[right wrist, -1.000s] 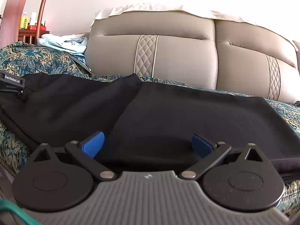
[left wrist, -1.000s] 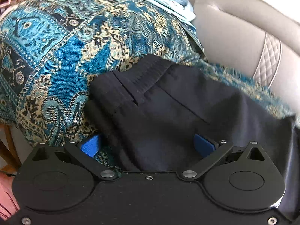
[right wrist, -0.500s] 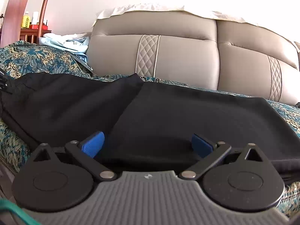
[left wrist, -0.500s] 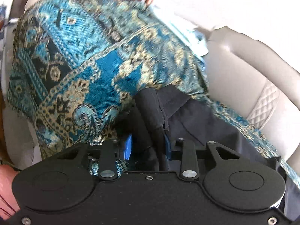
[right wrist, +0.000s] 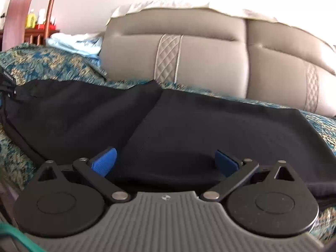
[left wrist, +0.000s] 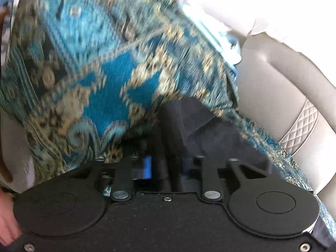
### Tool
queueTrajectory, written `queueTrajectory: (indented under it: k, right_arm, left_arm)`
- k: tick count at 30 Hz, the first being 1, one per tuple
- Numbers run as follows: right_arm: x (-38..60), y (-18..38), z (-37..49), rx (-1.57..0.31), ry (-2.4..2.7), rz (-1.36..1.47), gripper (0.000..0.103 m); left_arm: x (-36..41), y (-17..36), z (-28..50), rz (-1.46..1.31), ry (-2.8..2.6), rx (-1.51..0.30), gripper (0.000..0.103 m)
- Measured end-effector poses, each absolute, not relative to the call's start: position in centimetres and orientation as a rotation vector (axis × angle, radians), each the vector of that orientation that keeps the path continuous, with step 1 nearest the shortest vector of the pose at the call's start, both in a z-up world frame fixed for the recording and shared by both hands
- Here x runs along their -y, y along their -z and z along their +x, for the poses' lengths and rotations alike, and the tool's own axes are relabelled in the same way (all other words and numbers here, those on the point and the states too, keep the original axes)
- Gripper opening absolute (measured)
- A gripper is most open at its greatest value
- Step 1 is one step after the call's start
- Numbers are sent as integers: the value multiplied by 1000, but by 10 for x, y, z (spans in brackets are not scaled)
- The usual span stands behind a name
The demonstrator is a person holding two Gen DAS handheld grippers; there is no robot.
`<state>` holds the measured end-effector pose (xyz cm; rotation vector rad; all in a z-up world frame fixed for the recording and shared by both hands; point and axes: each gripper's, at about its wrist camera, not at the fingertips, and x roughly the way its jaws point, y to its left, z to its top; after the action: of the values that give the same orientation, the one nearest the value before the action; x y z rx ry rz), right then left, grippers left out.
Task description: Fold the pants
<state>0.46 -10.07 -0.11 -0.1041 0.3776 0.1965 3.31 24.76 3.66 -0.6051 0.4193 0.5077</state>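
right wrist view is showing the pants (right wrist: 189, 126) lying lengthwise left to right, the left claw (left wrist: 166, 168) just closing on their bunched end, the right claw (right wrist: 166, 161) gaping around the near edge.

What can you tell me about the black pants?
The black pants look like soft, dark, plain cloth. They lie spread flat across a blue patterned blanket on the couch, one layer overlapping another. The left gripper, whose jaws have just been closing, pinches a bunched end. The right gripper is open, with an edge between its blue pads.
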Motion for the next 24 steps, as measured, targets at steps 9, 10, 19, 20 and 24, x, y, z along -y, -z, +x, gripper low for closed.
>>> queueTrajectory:
  k: [9,10,19,20,24]
  right_arm:
    - [161,-38,2,-447,-265,-9,103]
    - [168,-41,1,-447,-256,9,103]
    - [229,-51,-16,-432,-173,252,103]
    - [239,-51,-18,-426,-142,285,103]
    - [280,-49,-27,-415,-27,405,103]
  left_arm:
    - [-156,-115,24,-350,-250,-228,14]
    - [-140,-124,23,-322,-206,-206,14]
    - [-9,-153,31,-189,181,-205,14]
    - [7,-151,32,-173,219,-222,14]
    - [70,-126,41,-103,376,-327,15]
